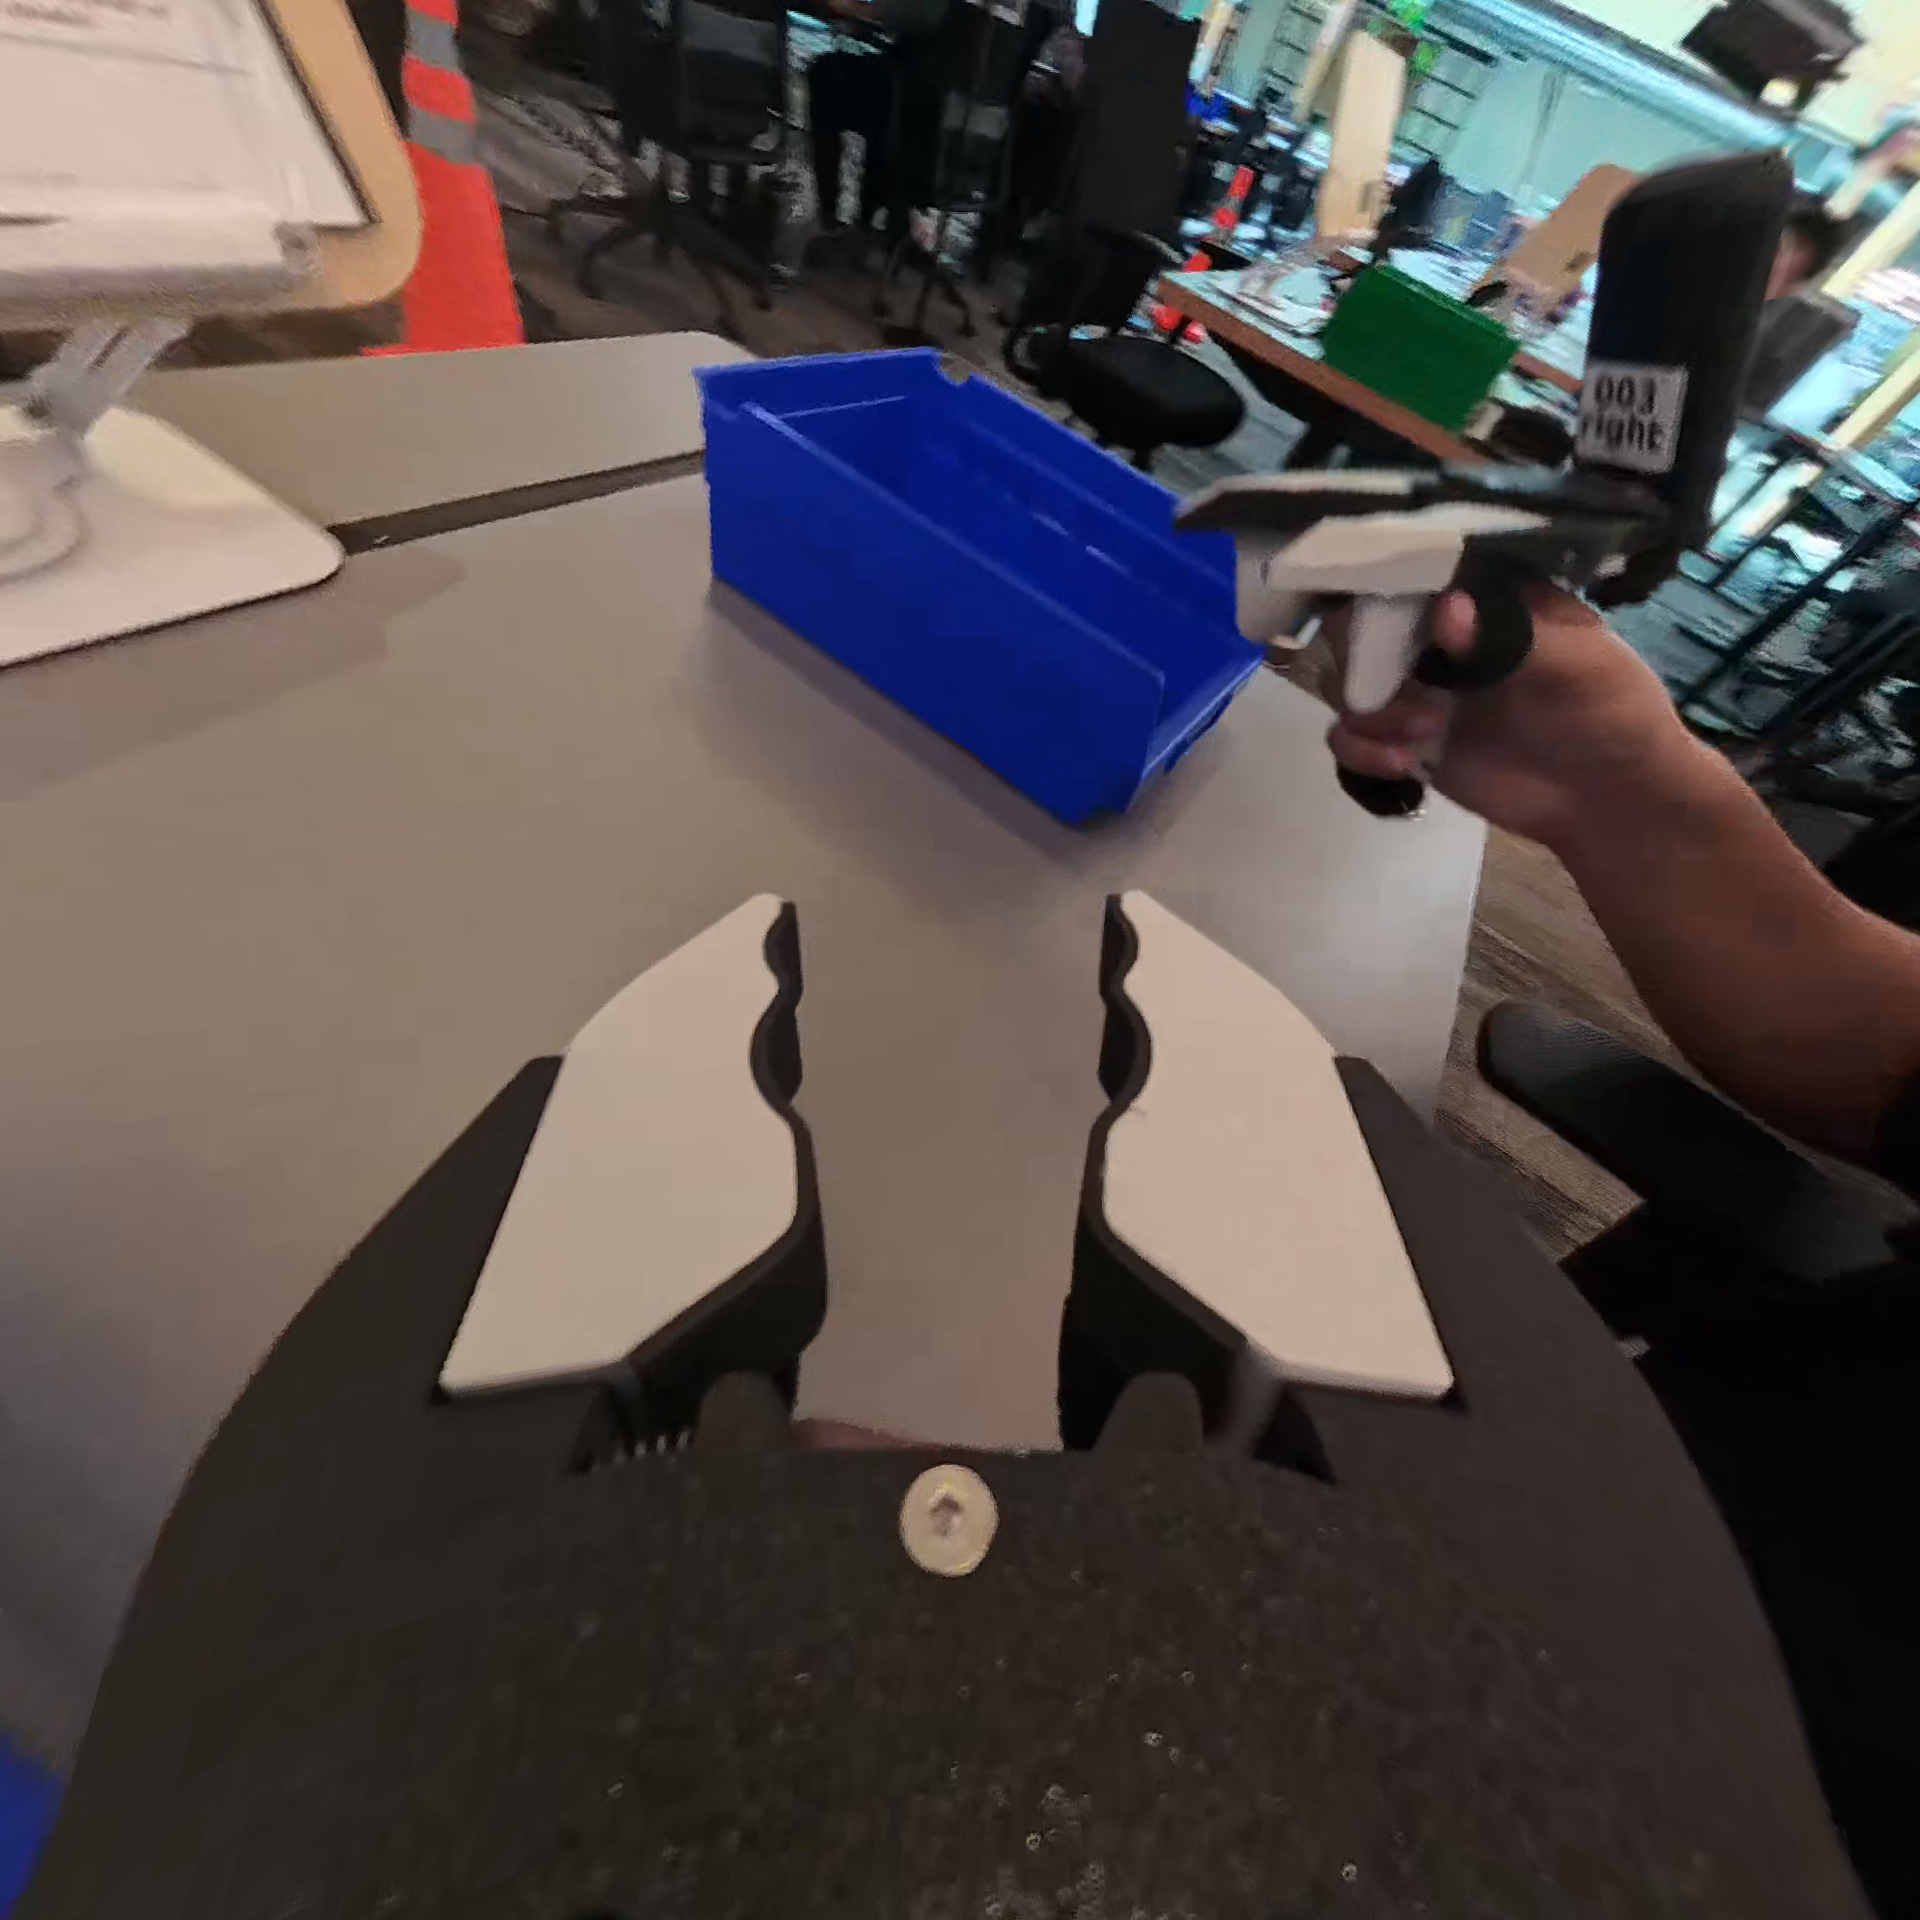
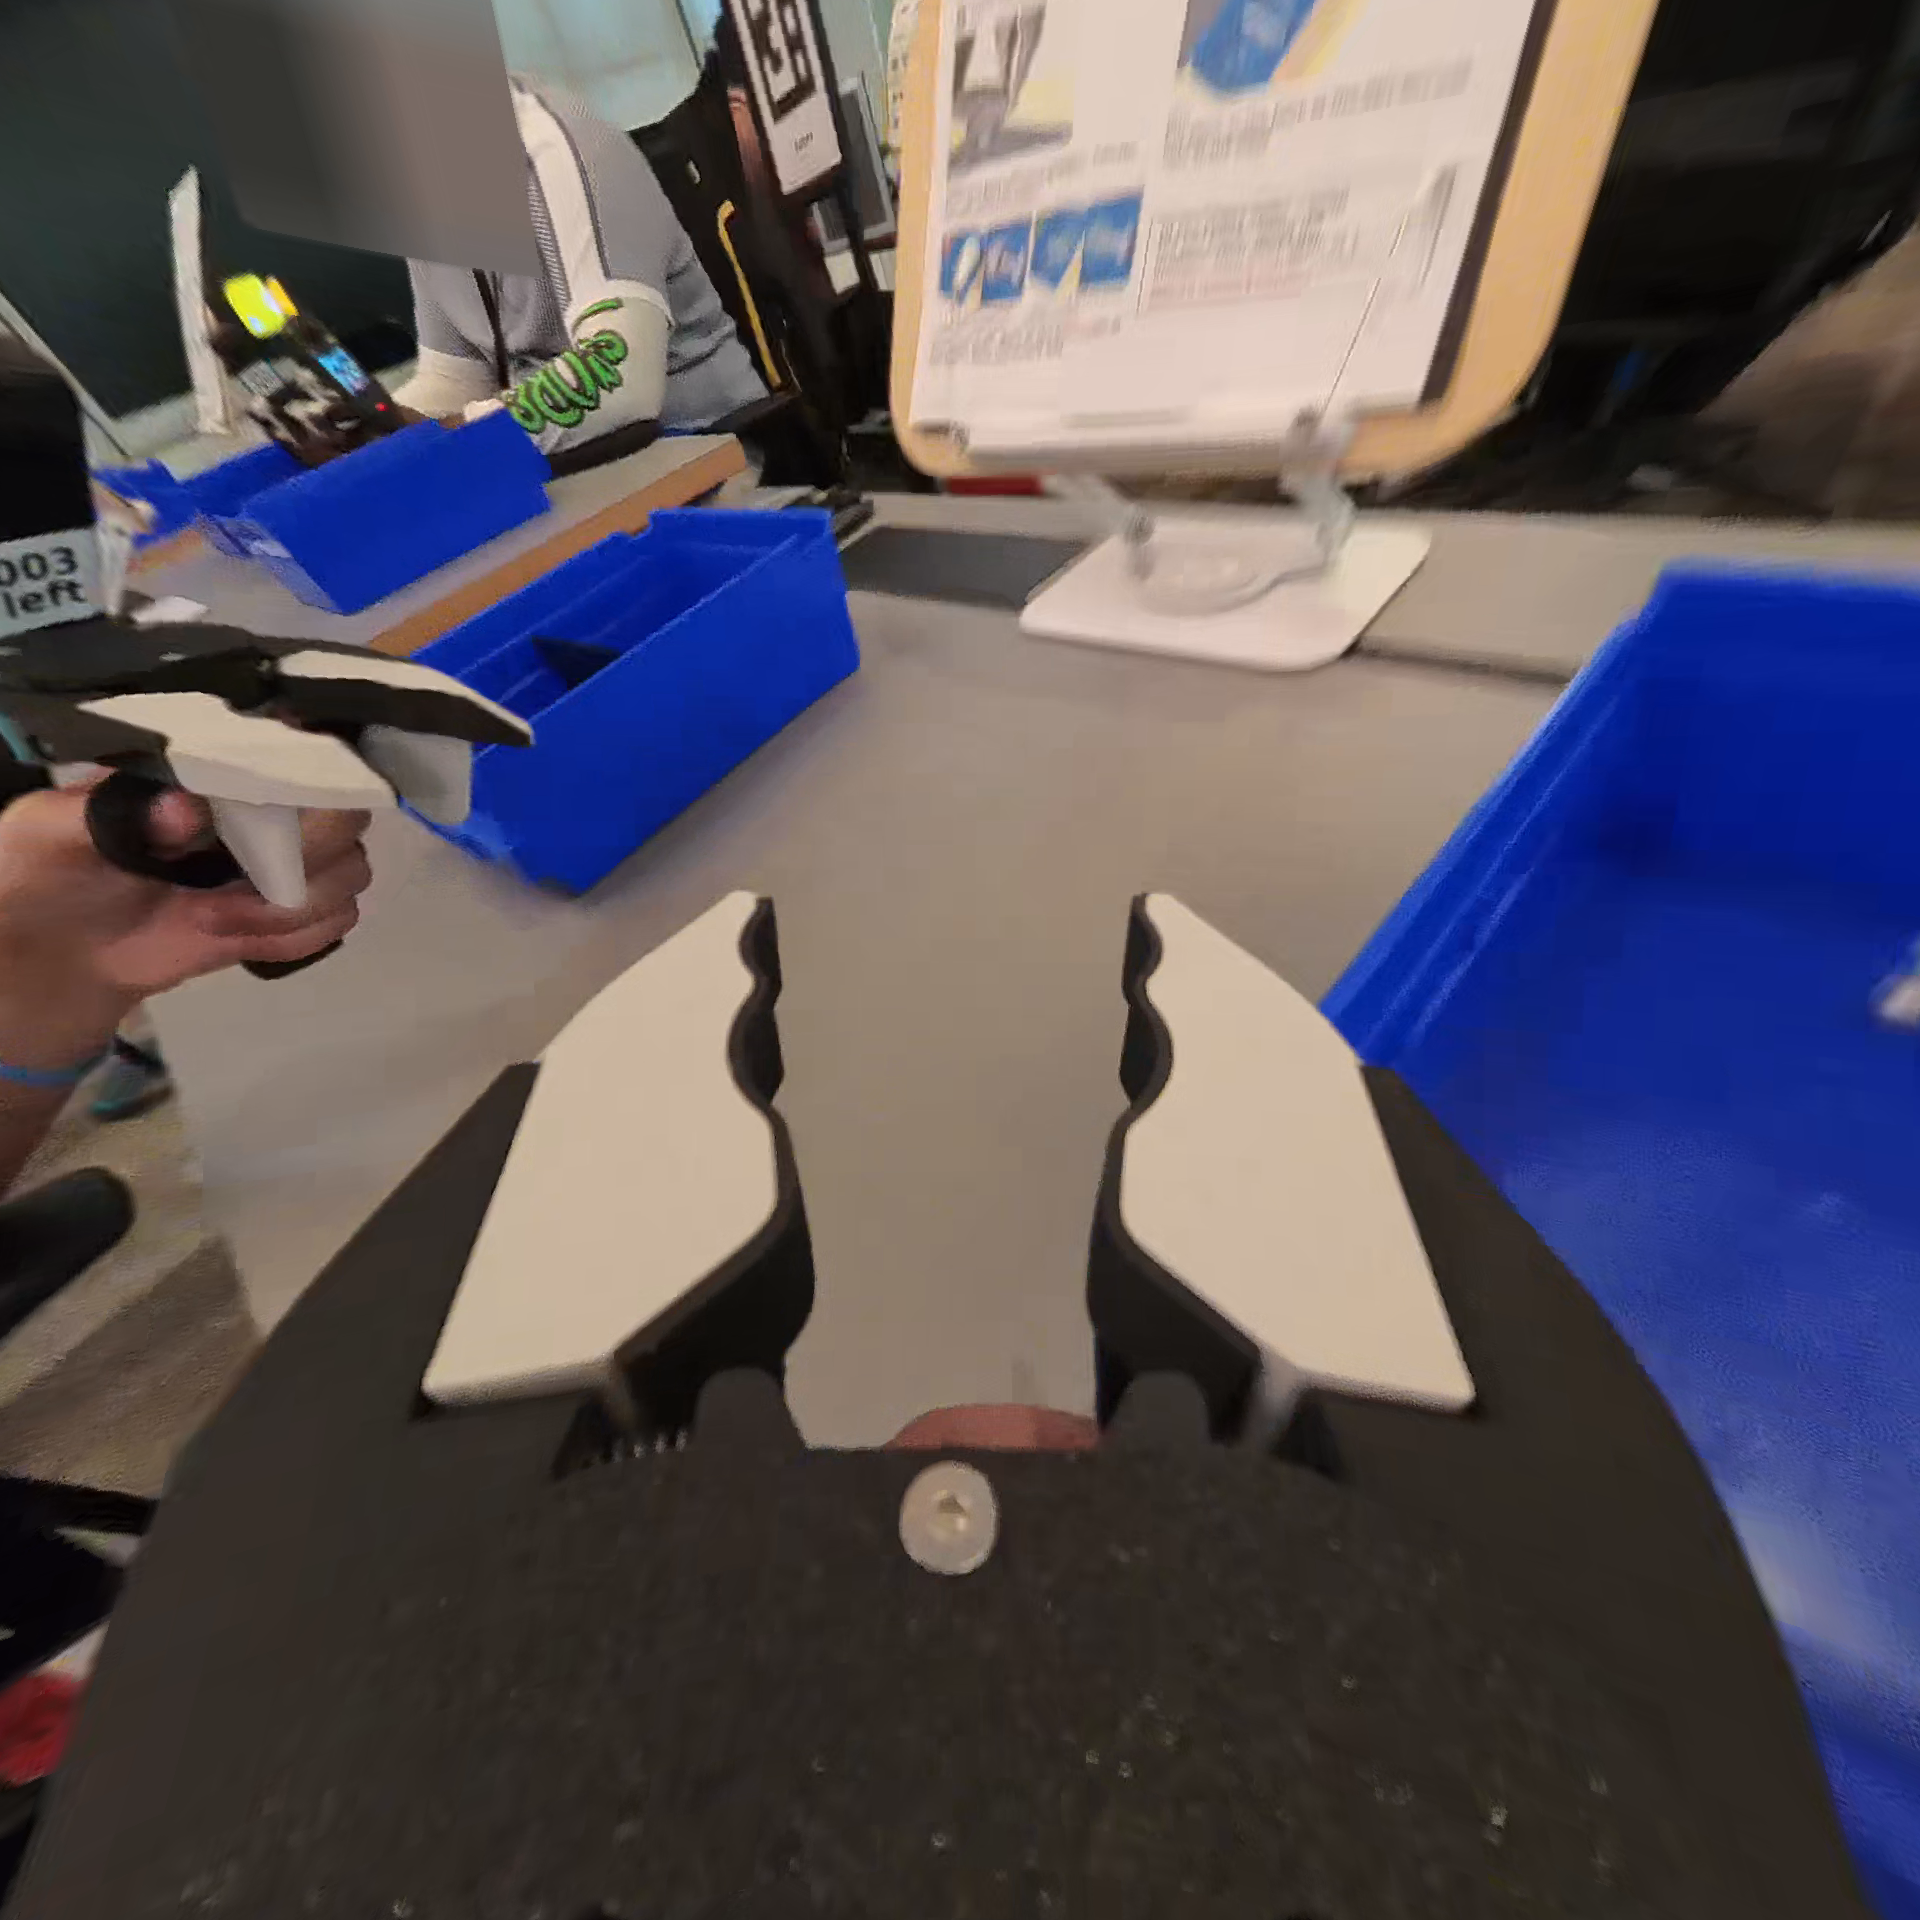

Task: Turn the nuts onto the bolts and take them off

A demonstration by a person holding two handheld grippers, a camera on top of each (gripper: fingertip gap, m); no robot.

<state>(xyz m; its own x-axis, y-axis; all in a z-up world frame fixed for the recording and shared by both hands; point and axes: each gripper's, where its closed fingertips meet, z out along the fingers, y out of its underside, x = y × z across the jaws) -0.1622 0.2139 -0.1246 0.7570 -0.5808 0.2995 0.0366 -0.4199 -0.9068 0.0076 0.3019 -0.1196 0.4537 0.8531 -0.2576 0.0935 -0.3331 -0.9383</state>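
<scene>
Left gripper [image 1: 951,914]: jaws apart, nothing between them, held over bare grey table [image 1: 416,883]. Right gripper [image 2: 951,914]: likewise released and empty. Left wrist view shows one blue bin [image 1: 966,582] ahead with the right gripper beside its near end, held in a hand [image 1: 1507,717]; bin interior hidden from this angle. Right wrist view alone shows a second bin [image 2: 644,675] across the table near the left gripper, and the first bin's inside at right, with a pale blur [image 2: 1901,997], possibly a bolt or nut; cannot confirm. Document stand [image 2: 1226,592] at table's far edge.
</scene>
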